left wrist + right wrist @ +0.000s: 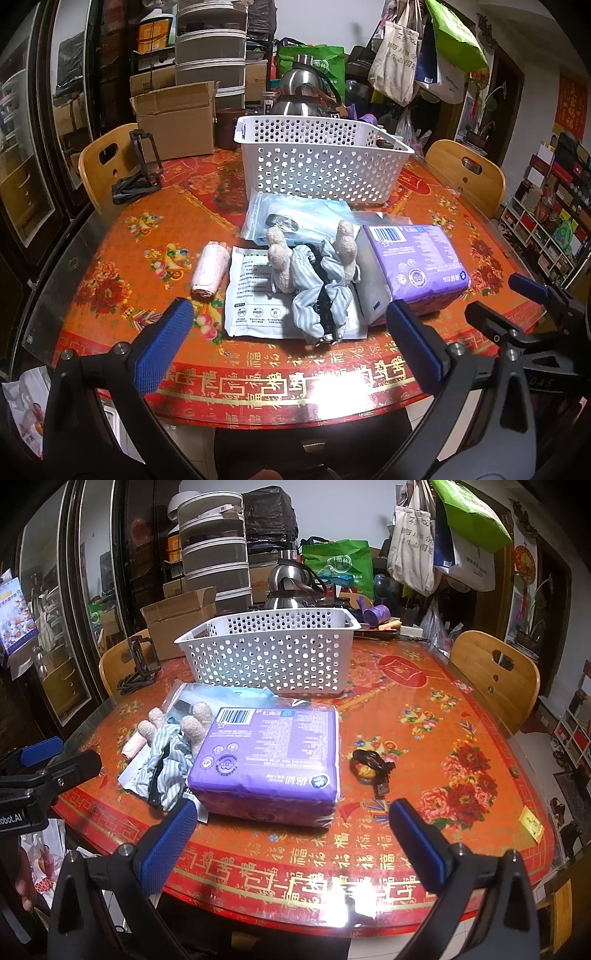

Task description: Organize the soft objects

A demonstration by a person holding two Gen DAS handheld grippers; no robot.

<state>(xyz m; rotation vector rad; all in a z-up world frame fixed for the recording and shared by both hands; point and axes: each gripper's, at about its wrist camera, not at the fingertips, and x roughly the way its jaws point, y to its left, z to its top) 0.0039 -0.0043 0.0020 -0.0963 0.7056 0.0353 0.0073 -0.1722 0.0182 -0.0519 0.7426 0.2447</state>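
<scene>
The counter [424,709] is covered by a red floral cloth under a clear sheet. At its far side a white perforated basket [273,657], a cardboard box [177,122] and a black folding stand [138,173] are set. Nearer the front, a purple tissue pack [269,760], a pink roll [210,269], flat sachets [255,295], a clear bag [295,218] and a coiled black cable [369,768] lie on it.

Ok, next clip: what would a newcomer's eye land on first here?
Probably the loud red and gold tablecloth, then the white perforated basket standing at the far middle of the table. In front of it lies a heap of soft things: a purple pack, striped blue cloth, fuzzy beige pieces and a pink roll. Both grippers, left and right, hang open at the near edge.
</scene>
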